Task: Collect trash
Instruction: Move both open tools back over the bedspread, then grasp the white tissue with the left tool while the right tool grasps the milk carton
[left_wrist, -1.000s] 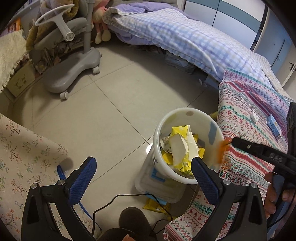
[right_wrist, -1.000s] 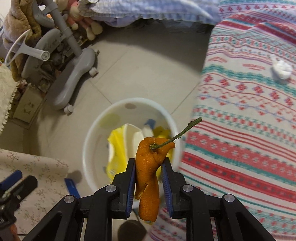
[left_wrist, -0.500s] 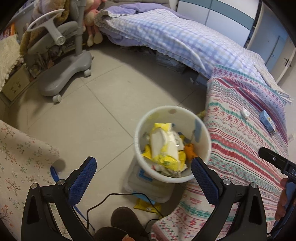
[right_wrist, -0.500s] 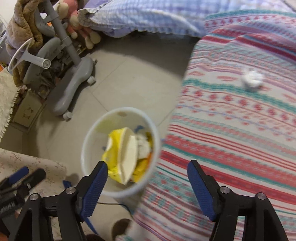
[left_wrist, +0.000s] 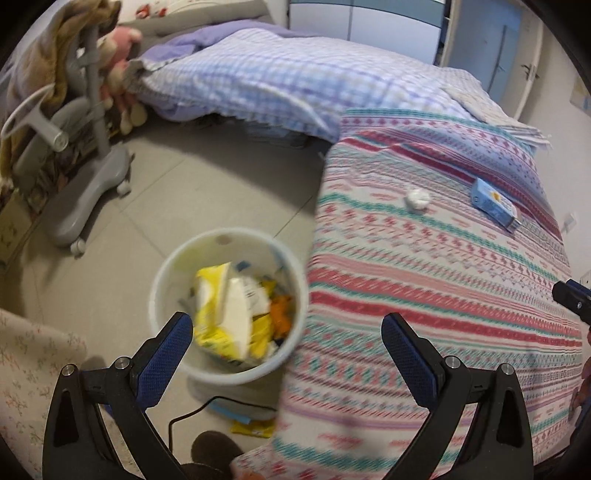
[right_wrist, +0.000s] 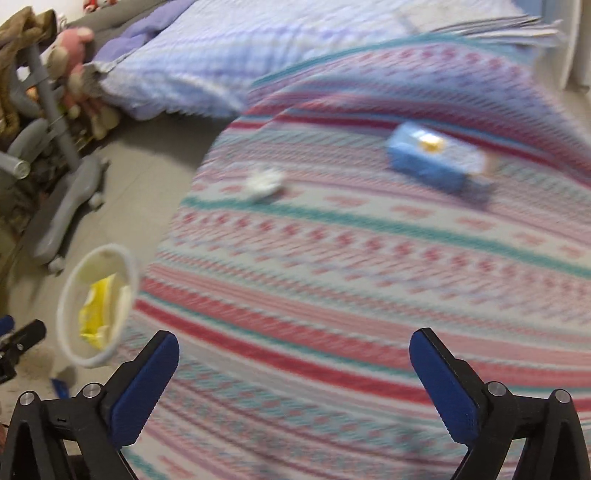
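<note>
Left wrist view, from left to right: a grey chair base (left_wrist: 79, 206) stands on the tiled floor, with stuffed toys (left_wrist: 122, 74) behind it at the foot of a checked quilt (left_wrist: 280, 77). Nearer, a white bin (left_wrist: 168, 266) stands on the floor just beside the left edge of the bed, which is covered by a striped blanket (left_wrist: 424, 280). In the bin lie yellow wrappers (left_wrist: 214, 295) and a white packet, with an orange peel (left_wrist: 281, 314) against its right inner side. The left gripper (left_wrist: 287, 334) hangs over the bin's rim and the bed edge, its blue pads (left_wrist: 168, 354) spread wide with nothing between them. On the blanket, well in from the left edge, sits a crumpled white tissue (left_wrist: 417, 197); farther right, toward the bed's far side, lies a blue box (left_wrist: 493, 205), the two apart.

Right wrist view, blurred: the bin (right_wrist: 66, 306) is at the far left, off the bed's edge. The right gripper (right_wrist: 293, 369) hovers over the blanket (right_wrist: 332, 295); its jaws have just been opening and stand wide apart, empty. Beyond them lie the tissue (right_wrist: 264, 182) and, to its right, the blue box (right_wrist: 432, 162).
</note>
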